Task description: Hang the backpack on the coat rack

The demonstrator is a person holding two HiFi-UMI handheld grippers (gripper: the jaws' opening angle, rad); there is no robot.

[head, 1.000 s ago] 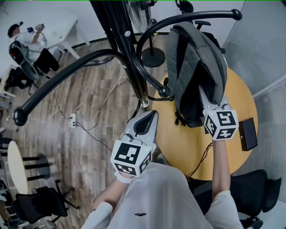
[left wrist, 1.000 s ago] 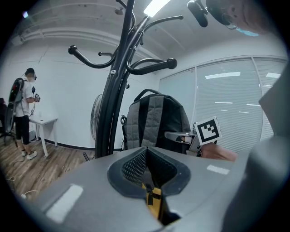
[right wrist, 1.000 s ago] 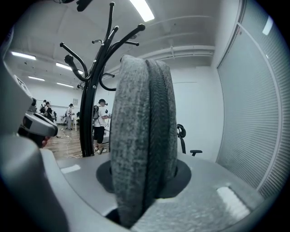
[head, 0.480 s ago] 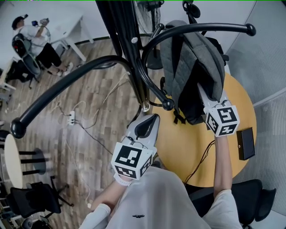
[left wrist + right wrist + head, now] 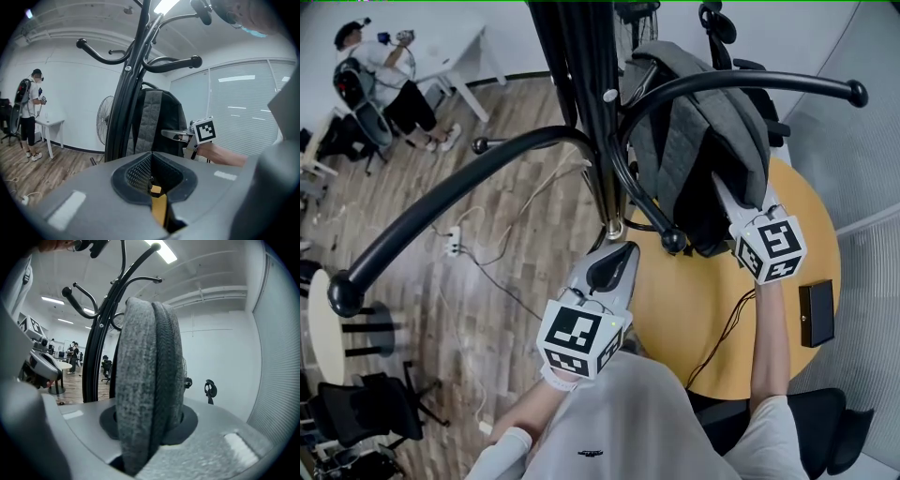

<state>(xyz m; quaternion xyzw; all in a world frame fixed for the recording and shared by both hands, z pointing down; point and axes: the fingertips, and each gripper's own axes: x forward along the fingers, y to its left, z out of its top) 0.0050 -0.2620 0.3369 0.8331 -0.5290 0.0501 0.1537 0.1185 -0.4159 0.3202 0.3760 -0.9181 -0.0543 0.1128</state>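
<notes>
Close to your body, off the table's (image 5: 684, 300) near-left edge, your left gripper (image 5: 619, 255) points at the foot of the coat rack (image 5: 586, 84) with its jaws pressed together on nothing. Save that one to steady the bag if it swings.

Further out, above the table's far edge, your right gripper (image 5: 724, 192) is clamped on a padded grey fold of the backpack (image 5: 694, 141), a strap by the look of it. That single grip carries the bag. Whether its bottom clears the tabletop, I can't tell.

The backpack stands upright. Its long axis runs vertical, with the top up among the rack's arms and the bottom down toward the table. Its quilted panel faces the pole side.

The bag sits just beside the pole, tucked under the long curved arm (image 5: 750, 82), with the low hook (image 5: 675, 241) at its near-left side.

My read is that you're on the lift-and-hook step. Raise the strap loop above a hook's knobbed tip, slide it over, then lower until the arm takes the weight. Hold that clamp firm and release only once the strap is seated.
</notes>
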